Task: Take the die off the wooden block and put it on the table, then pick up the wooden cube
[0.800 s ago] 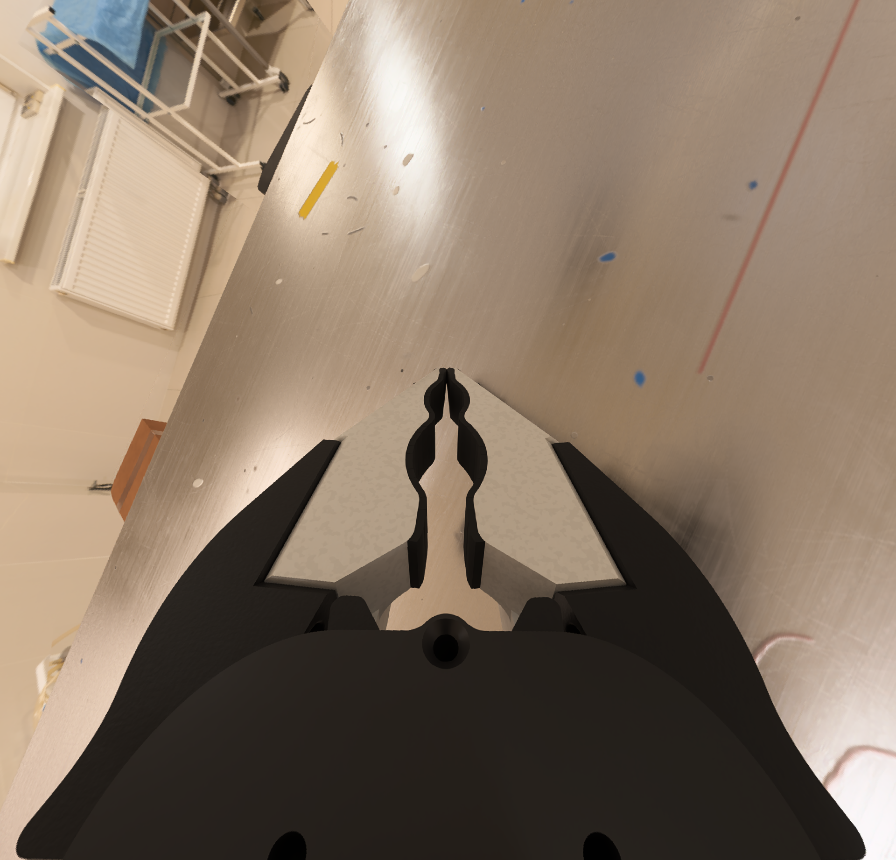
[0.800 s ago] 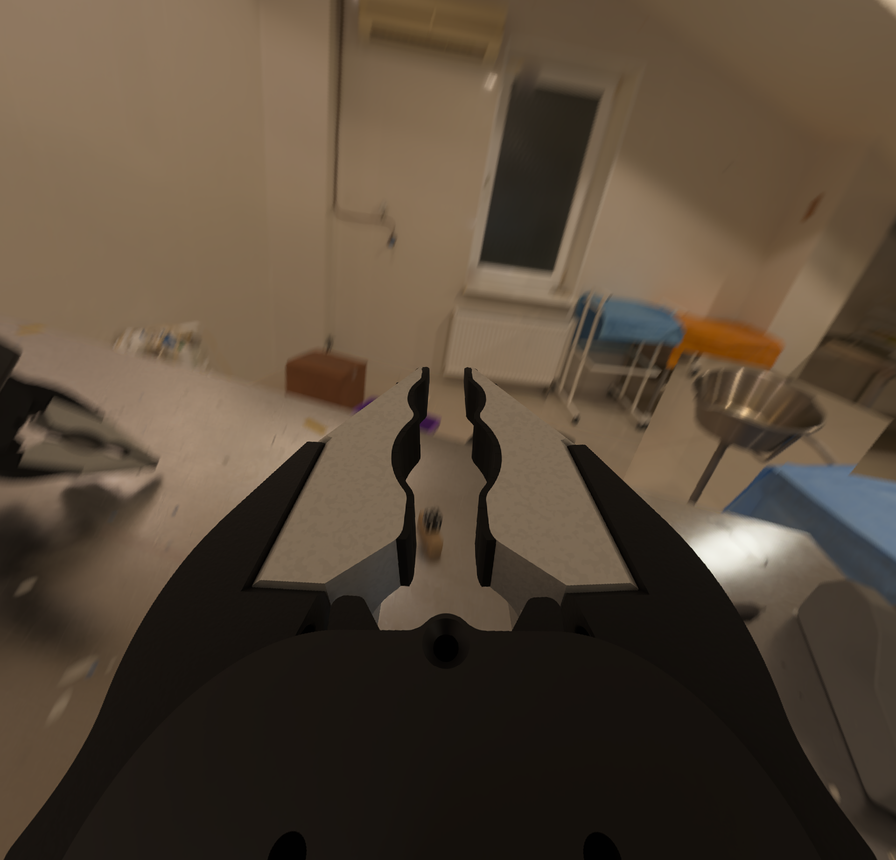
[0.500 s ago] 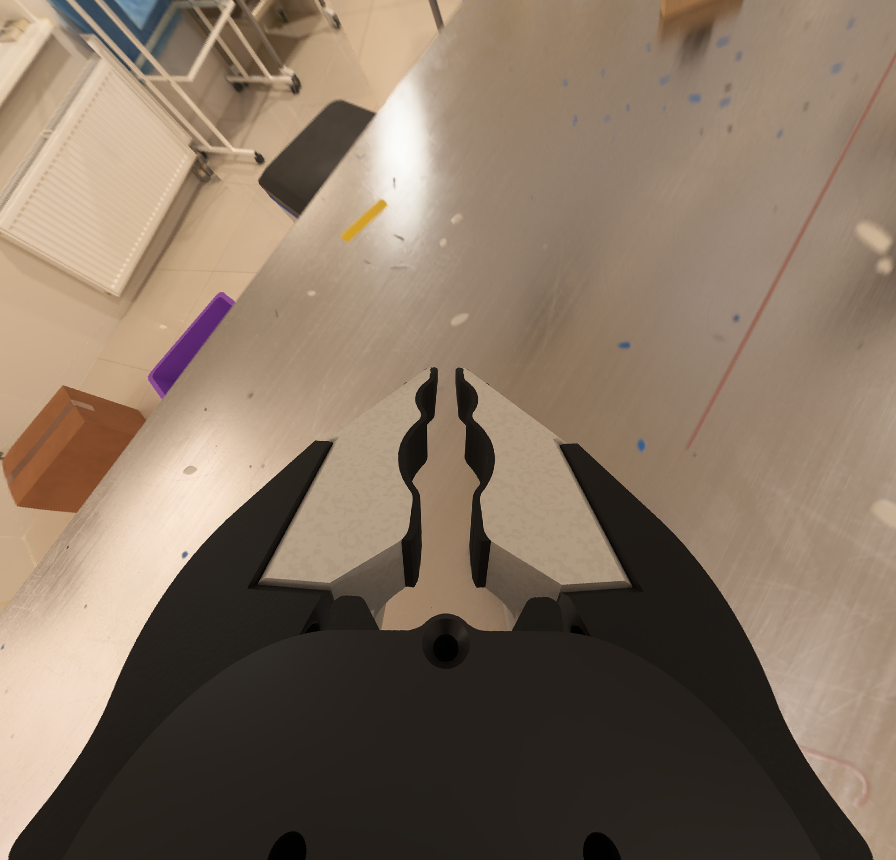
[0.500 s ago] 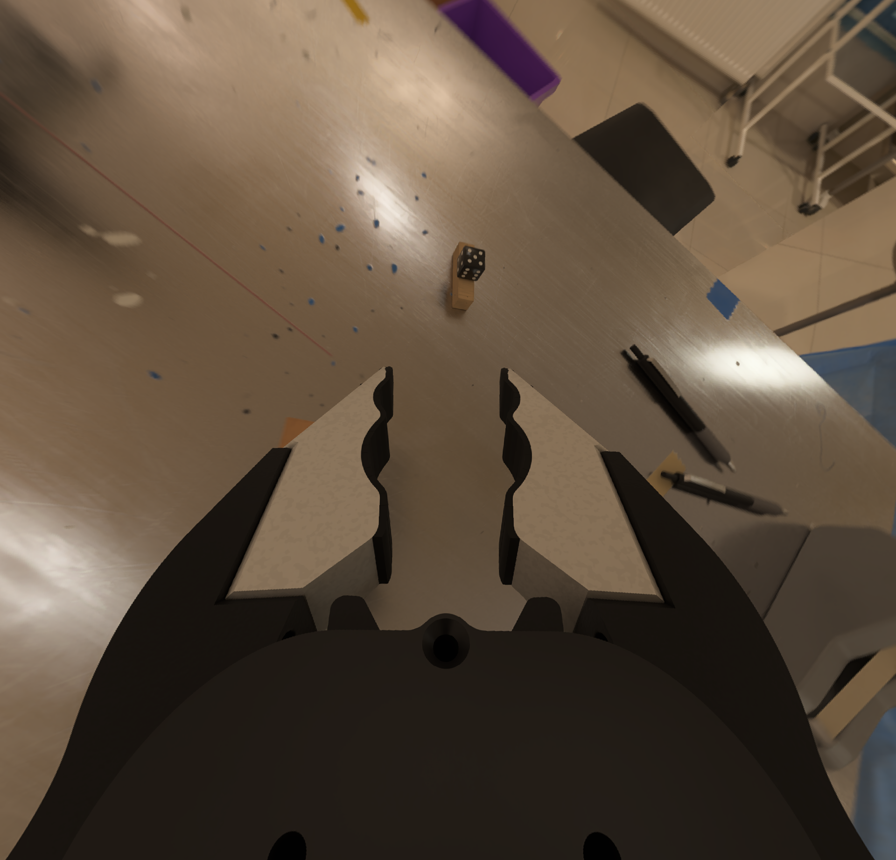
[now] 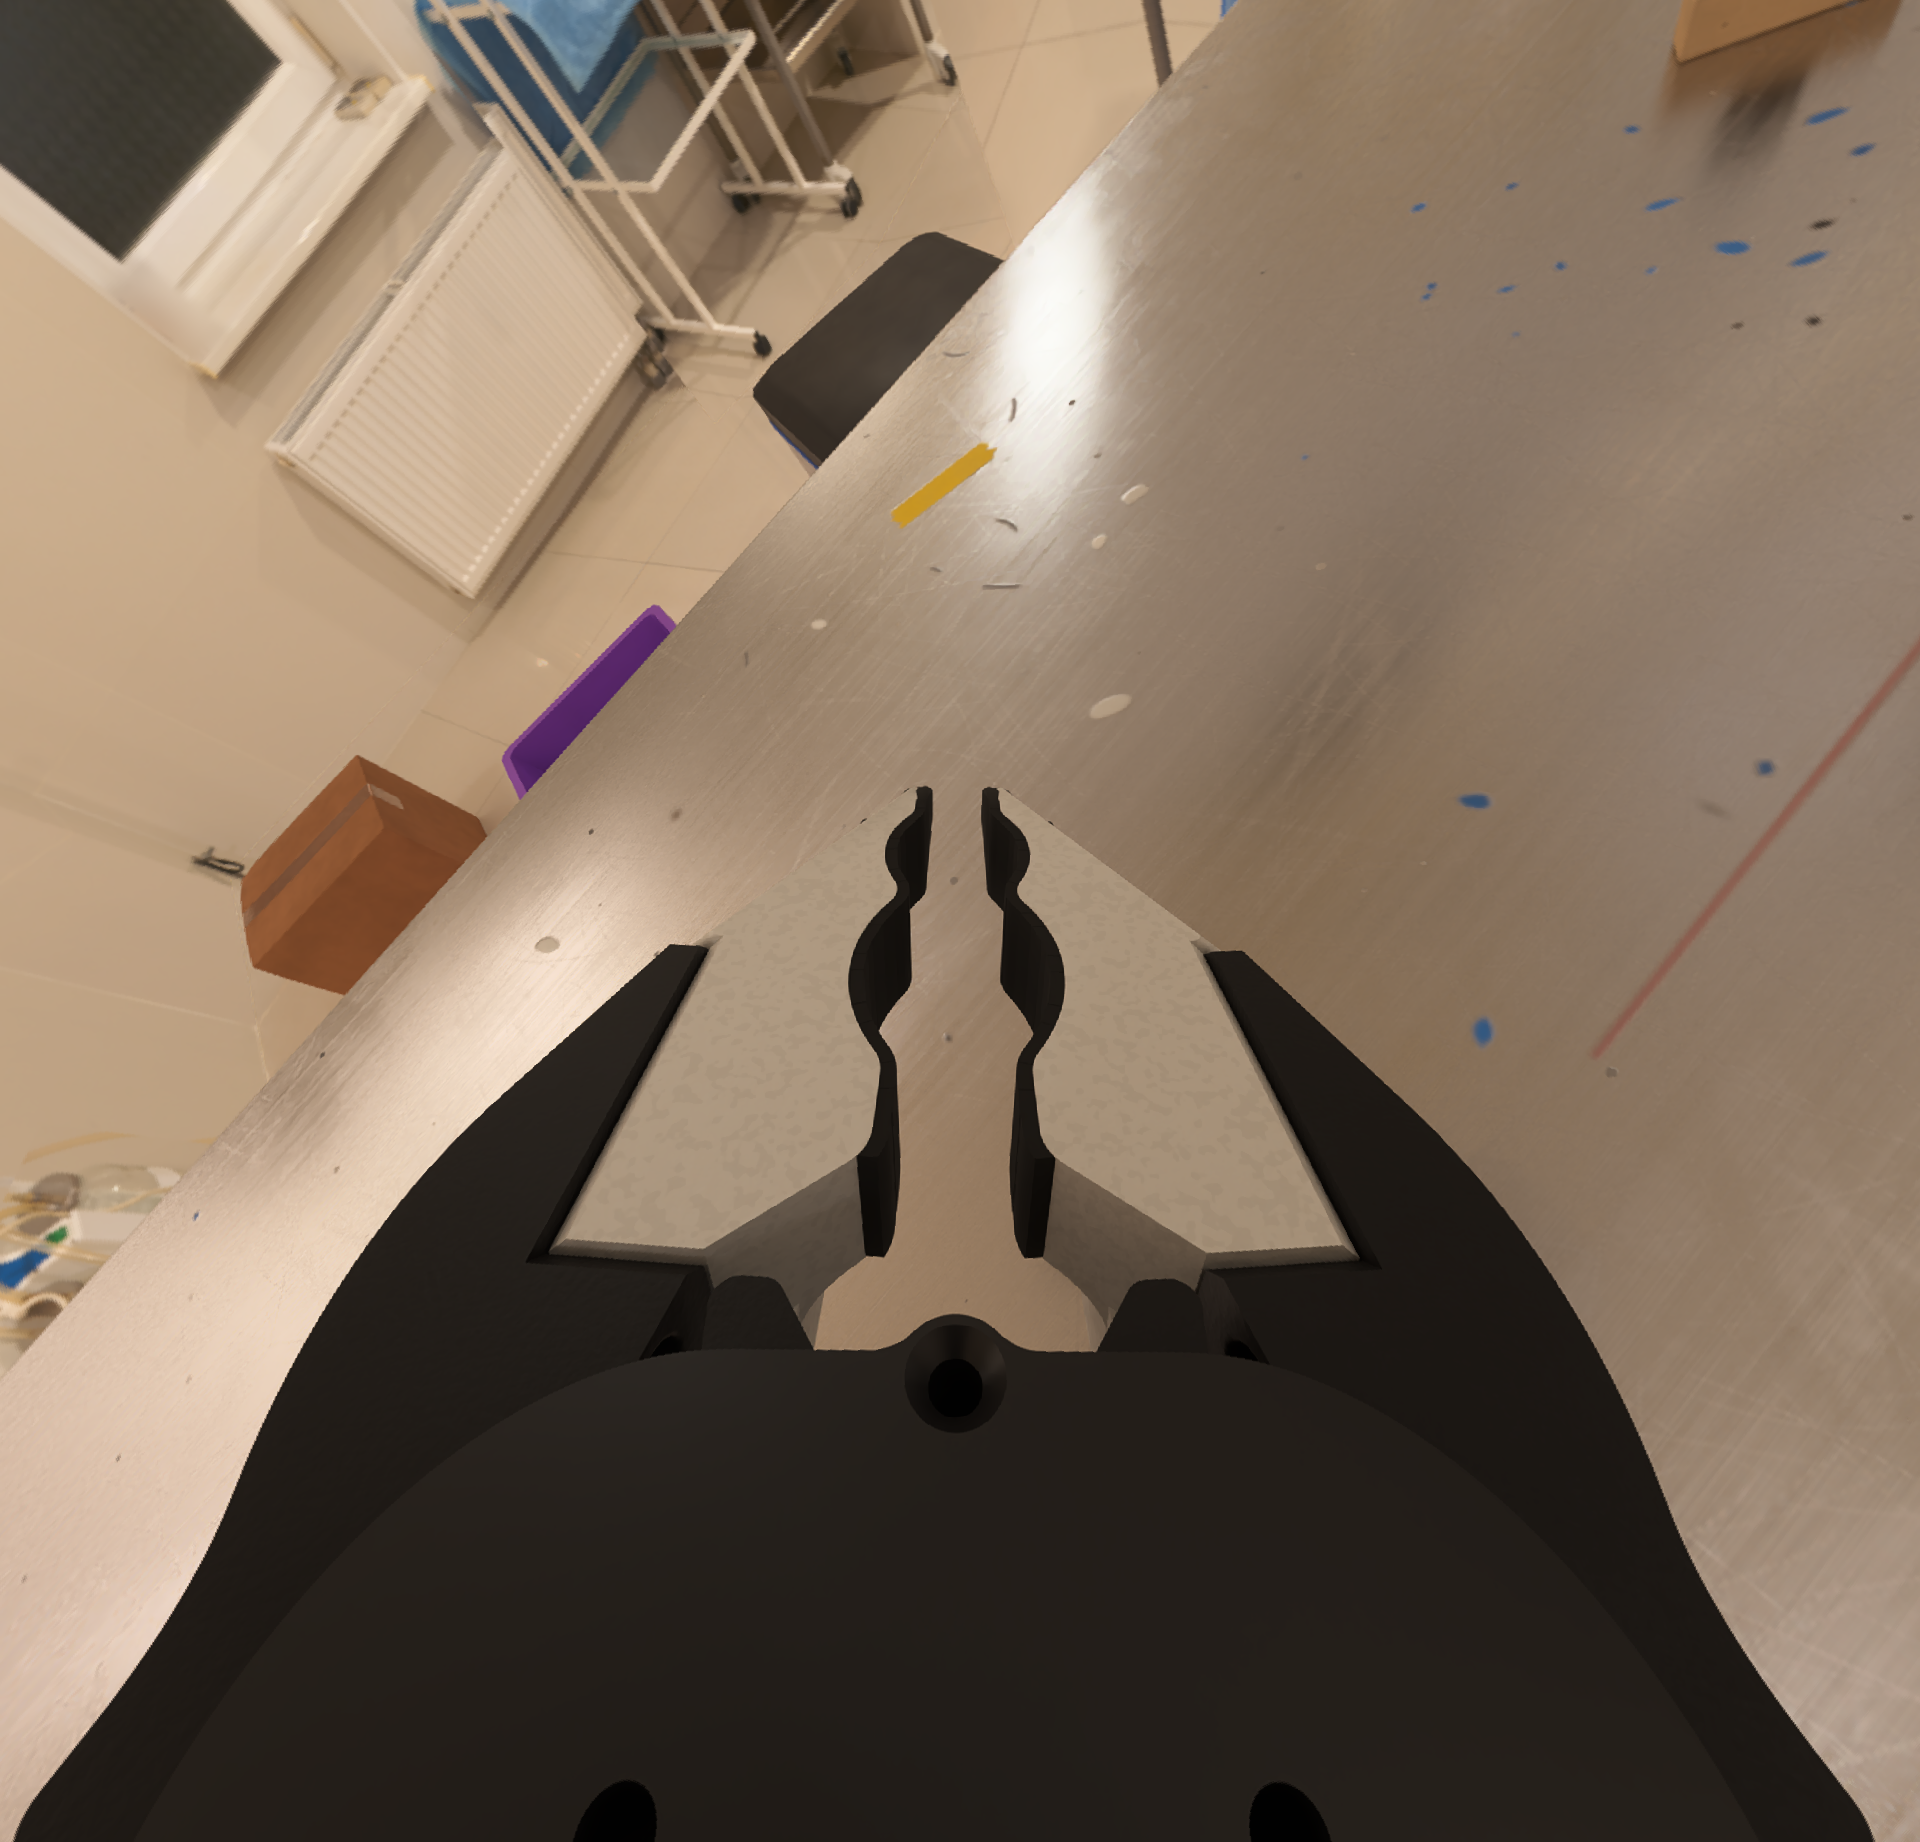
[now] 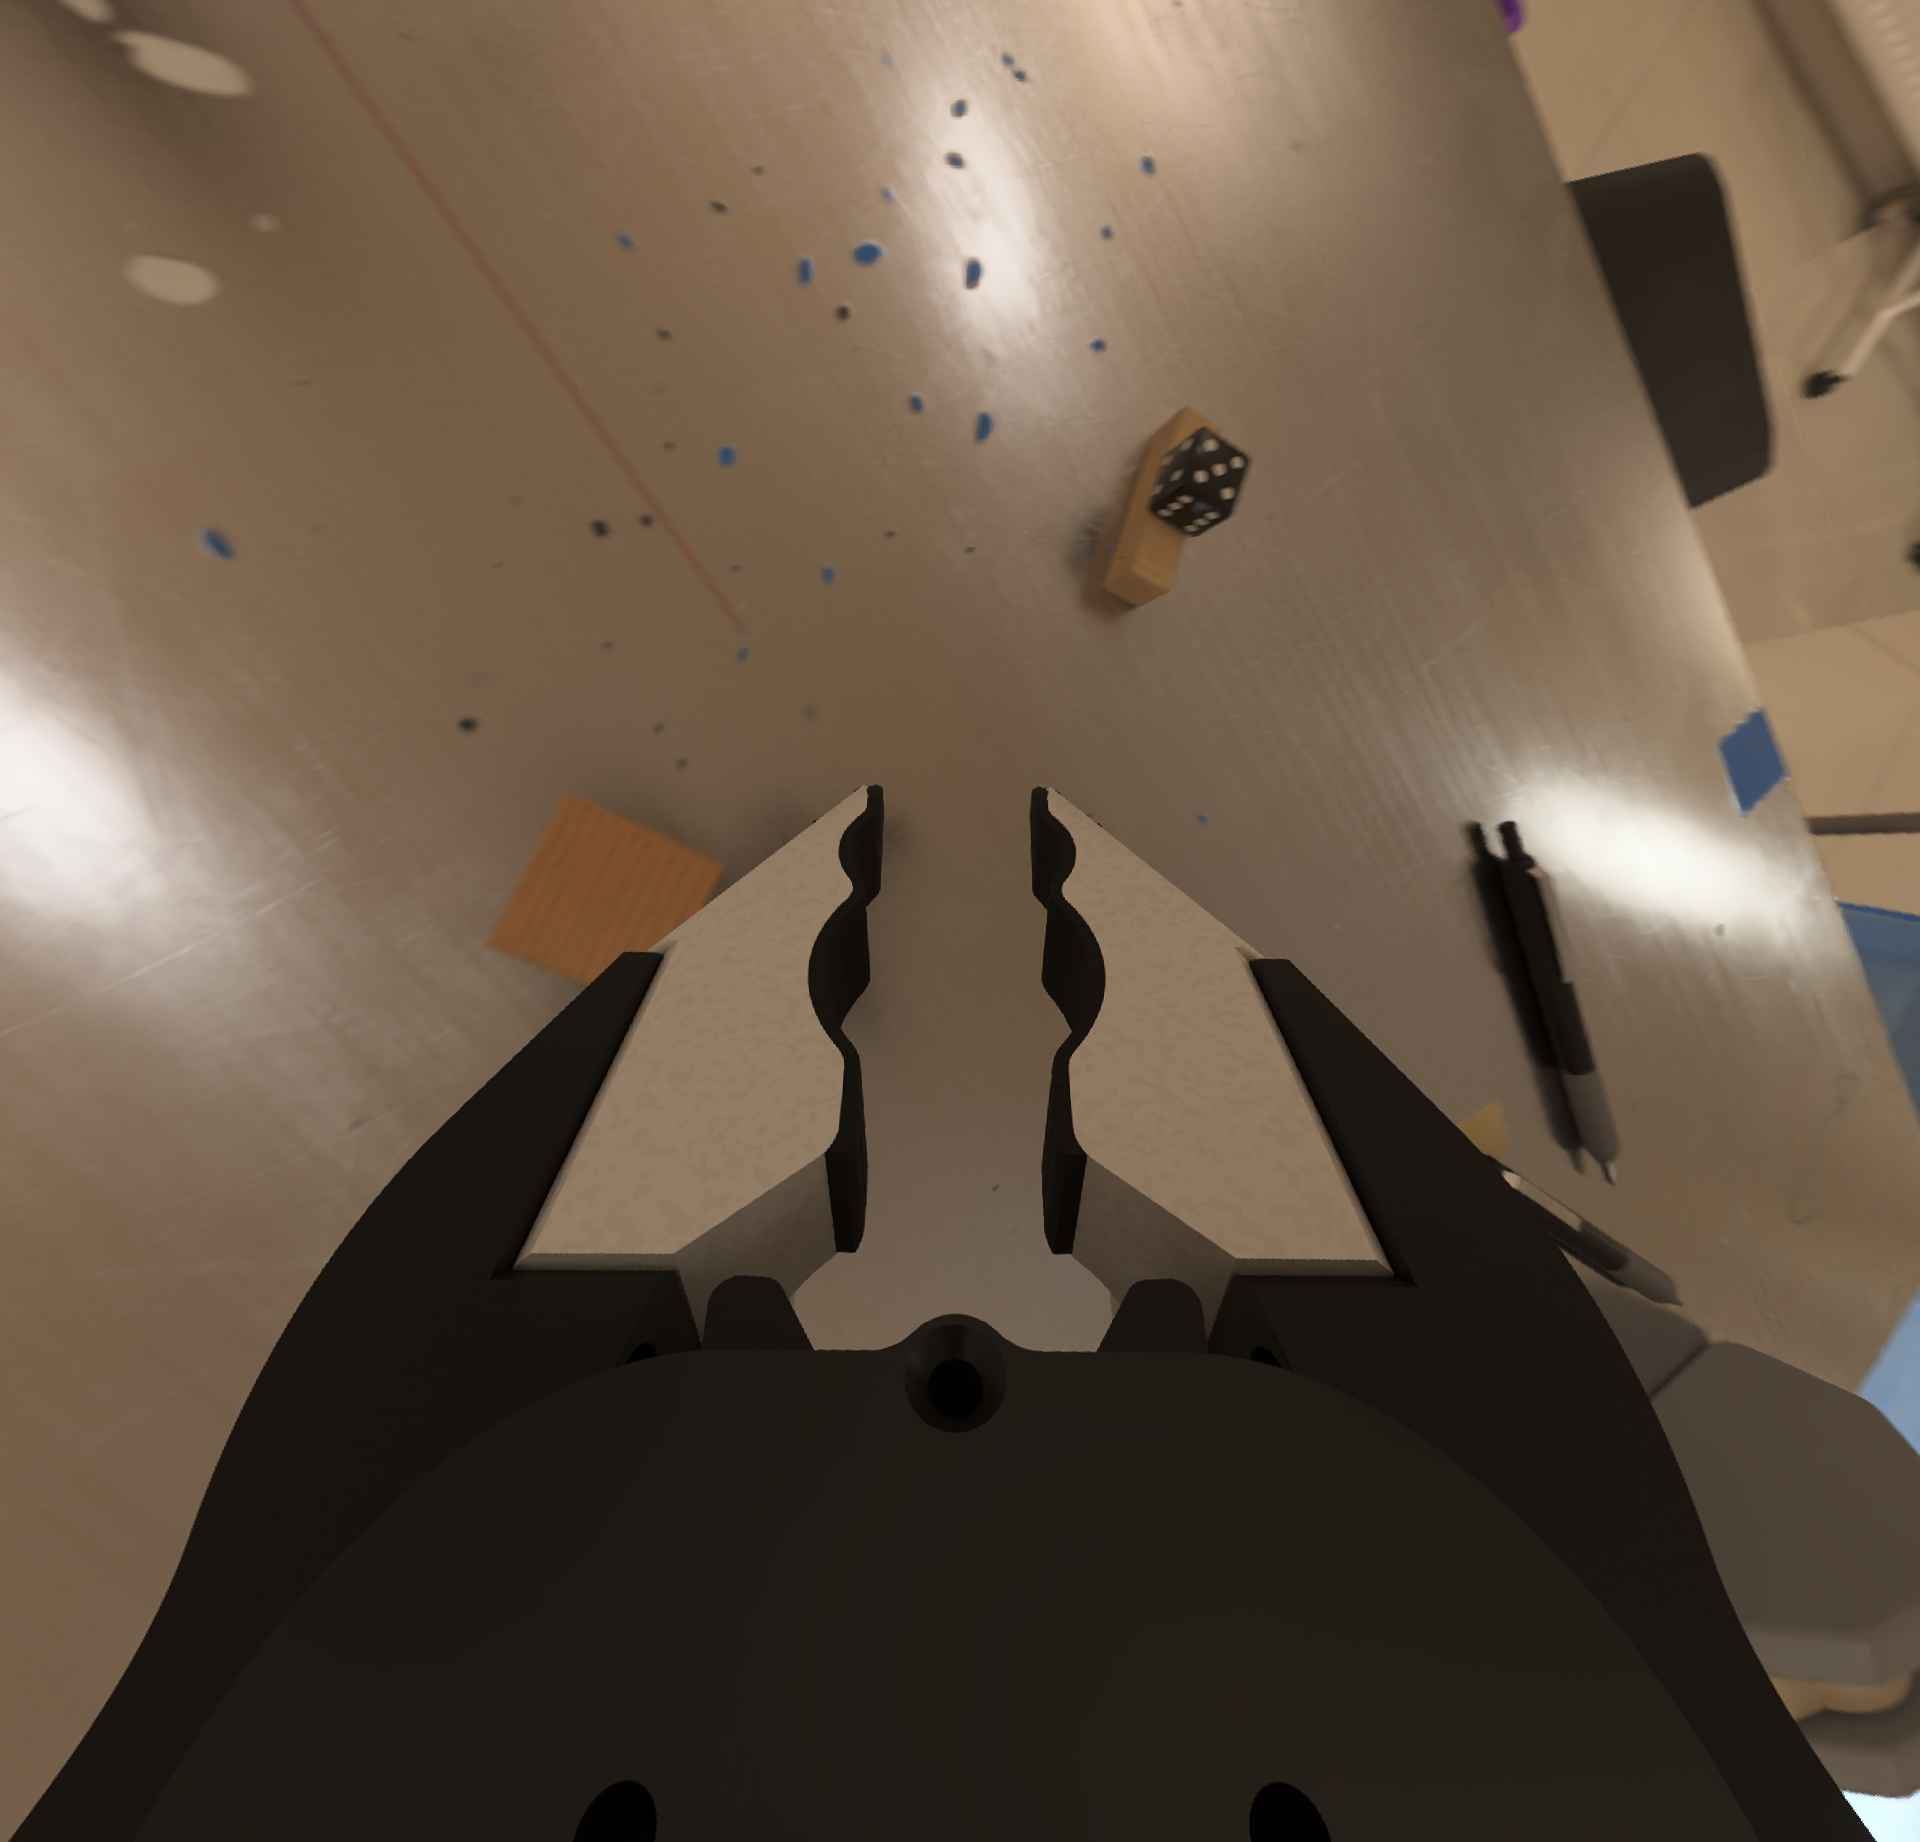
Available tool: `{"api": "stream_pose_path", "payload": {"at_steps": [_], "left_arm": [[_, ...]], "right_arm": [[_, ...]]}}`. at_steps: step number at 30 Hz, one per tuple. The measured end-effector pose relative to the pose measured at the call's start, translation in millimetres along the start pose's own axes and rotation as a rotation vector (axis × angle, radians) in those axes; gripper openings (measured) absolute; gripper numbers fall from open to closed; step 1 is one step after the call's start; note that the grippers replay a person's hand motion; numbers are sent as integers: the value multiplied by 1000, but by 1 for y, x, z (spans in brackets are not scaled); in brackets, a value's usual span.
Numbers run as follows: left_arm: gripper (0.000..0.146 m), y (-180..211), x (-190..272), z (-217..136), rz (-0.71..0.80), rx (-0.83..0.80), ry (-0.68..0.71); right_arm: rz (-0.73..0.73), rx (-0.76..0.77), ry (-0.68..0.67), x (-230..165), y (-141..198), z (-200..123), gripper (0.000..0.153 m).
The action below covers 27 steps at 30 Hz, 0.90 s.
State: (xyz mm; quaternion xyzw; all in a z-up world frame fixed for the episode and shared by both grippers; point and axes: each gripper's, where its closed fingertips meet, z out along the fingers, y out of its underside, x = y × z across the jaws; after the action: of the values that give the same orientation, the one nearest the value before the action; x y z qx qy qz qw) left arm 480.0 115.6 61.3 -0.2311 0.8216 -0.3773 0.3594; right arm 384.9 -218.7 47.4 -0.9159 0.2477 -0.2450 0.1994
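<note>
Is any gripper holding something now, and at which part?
Nothing is held. The left gripper and right gripper are open and empty; the die sits on the wooden block.

Table [image 6: 1351, 857]: brushed metal, semi-glossy, finely scratched, flecked with blue paint spots. Wooden block [image 6: 1143, 556]: pale, smooth, matt wood. Die [image 6: 1200, 483]: black, glossy plastic with white pips. Right gripper [image 6: 956, 805] and left gripper [image 5: 954, 805]: matt black plastic bodies, finger faces of speckled grey, matt, faintly rough. Orange sheet [image 6: 603, 883]: ribbed, matt card
</note>
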Motion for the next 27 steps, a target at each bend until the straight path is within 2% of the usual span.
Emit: {"api": "stream_pose_path", "payload": {"at_steps": [4,8,11,14,18,21,27], "left_arm": [[9,3,-11,-5,-29,6,-35],[9,8,-19,-10,-71,15,-61],[9,15,-23,-13,-109,16,-71],[9,19,-27,-14,-126,13,-80],[9,18,-27,-14,-119,24,-85],[9,18,-26,-13,-118,36,-77],[10,27,-30,-20,-127,49,-87]], "right_arm": [[66,24,-141,-8,-6,-19,37],[170,237,-63,26,-37,-52,39],[321,368,23,58,-53,-63,39],[450,329,-43,67,-55,-42,33],[477,123,-158,59,-49,18,27],[463,-54,-174,56,-39,56,28],[470,-93,-152,60,-43,82,30]]}}
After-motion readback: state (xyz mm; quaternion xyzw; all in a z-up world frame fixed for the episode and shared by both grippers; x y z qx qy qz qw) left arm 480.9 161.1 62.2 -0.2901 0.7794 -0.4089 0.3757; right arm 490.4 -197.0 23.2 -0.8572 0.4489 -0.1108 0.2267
